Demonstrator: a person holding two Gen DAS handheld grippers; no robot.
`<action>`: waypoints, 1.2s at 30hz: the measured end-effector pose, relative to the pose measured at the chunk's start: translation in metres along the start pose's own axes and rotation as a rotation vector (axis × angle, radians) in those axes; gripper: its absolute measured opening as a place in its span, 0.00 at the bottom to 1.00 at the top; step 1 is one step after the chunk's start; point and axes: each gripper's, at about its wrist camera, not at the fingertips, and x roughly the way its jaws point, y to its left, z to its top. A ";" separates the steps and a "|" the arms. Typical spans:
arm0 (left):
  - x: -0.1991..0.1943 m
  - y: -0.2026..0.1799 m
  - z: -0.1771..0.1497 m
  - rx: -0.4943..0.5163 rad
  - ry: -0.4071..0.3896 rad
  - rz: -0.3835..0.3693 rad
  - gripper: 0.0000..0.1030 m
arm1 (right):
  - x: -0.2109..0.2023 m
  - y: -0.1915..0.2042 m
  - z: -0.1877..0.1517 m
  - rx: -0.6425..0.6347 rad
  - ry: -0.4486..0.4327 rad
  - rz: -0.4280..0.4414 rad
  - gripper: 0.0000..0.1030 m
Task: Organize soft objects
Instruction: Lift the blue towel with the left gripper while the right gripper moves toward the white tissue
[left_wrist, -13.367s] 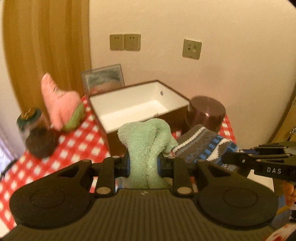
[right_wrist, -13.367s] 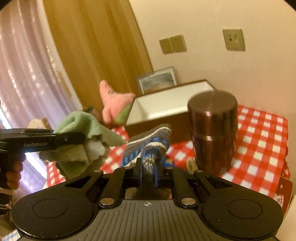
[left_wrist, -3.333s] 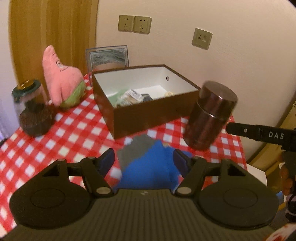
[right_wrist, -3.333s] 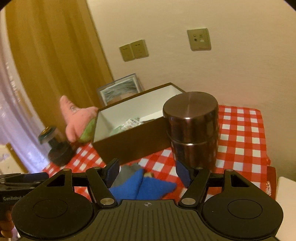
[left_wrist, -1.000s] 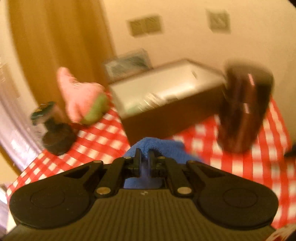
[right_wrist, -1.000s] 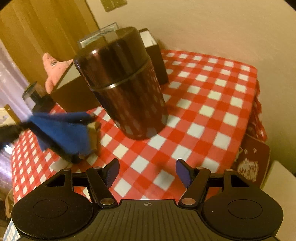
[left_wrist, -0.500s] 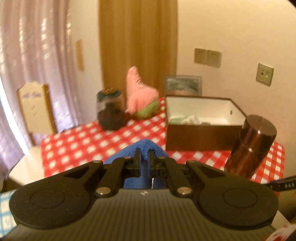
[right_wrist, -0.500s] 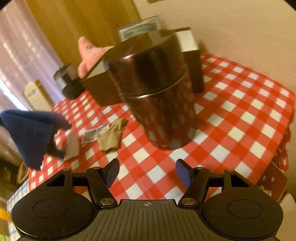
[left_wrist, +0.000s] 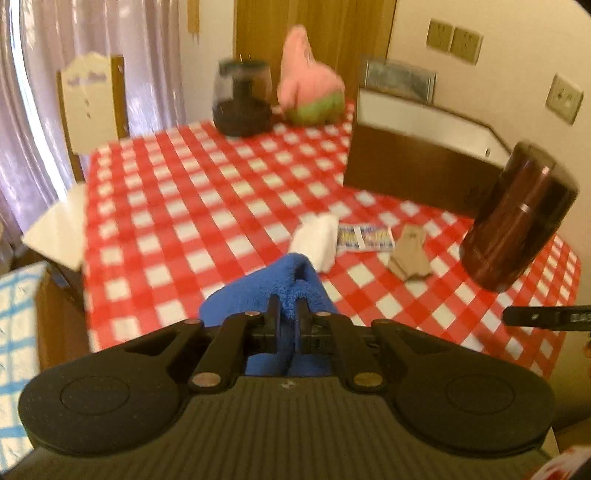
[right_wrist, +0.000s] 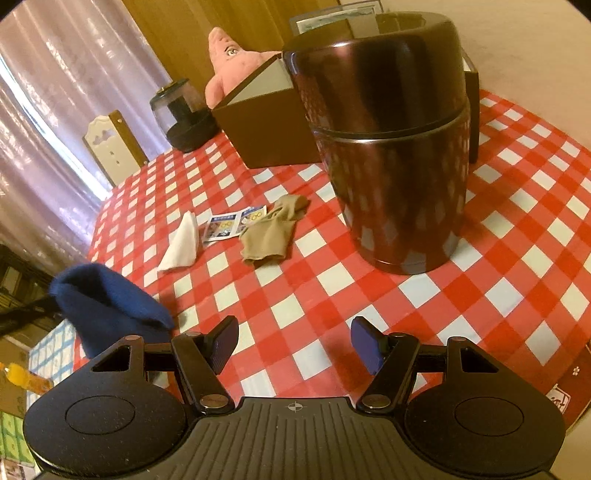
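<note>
My left gripper (left_wrist: 287, 314) is shut on a blue fleece cloth (left_wrist: 269, 291), held above the near part of the checked table. The same blue cloth (right_wrist: 107, 306) hangs at the lower left of the right wrist view. My right gripper (right_wrist: 293, 345) stands open over the tablecloth with nothing between its fingers. A beige sock (right_wrist: 271, 230), a folded white cloth (right_wrist: 181, 245) and a small printed packet (right_wrist: 234, 221) lie on the table ahead. In the left wrist view the beige sock (left_wrist: 410, 254) and the white cloth (left_wrist: 317, 240) lie just beyond the blue cloth.
A brown box with a white inside (left_wrist: 417, 162) stands at the back right. A dark metal canister (right_wrist: 388, 140) stands close in front of my right gripper. A pink plush toy (left_wrist: 308, 88) and a dark glass jar (left_wrist: 242, 99) sit at the far edge. A chair (left_wrist: 92, 99) stands at the left.
My left gripper has swung left and lower with the blue cloth, so the table fills more of its view. The right view has rolled slightly; the canister looms nearer.
</note>
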 end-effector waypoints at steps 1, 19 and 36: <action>0.013 -0.004 -0.003 0.003 0.019 -0.012 0.07 | 0.000 0.001 0.001 -0.003 0.002 -0.006 0.65; -0.011 -0.016 -0.017 0.104 0.068 -0.111 0.71 | 0.031 0.024 0.003 -0.015 0.059 -0.035 0.65; 0.090 0.018 -0.021 0.086 0.138 0.091 0.70 | 0.061 0.047 0.012 -0.080 0.073 -0.016 0.65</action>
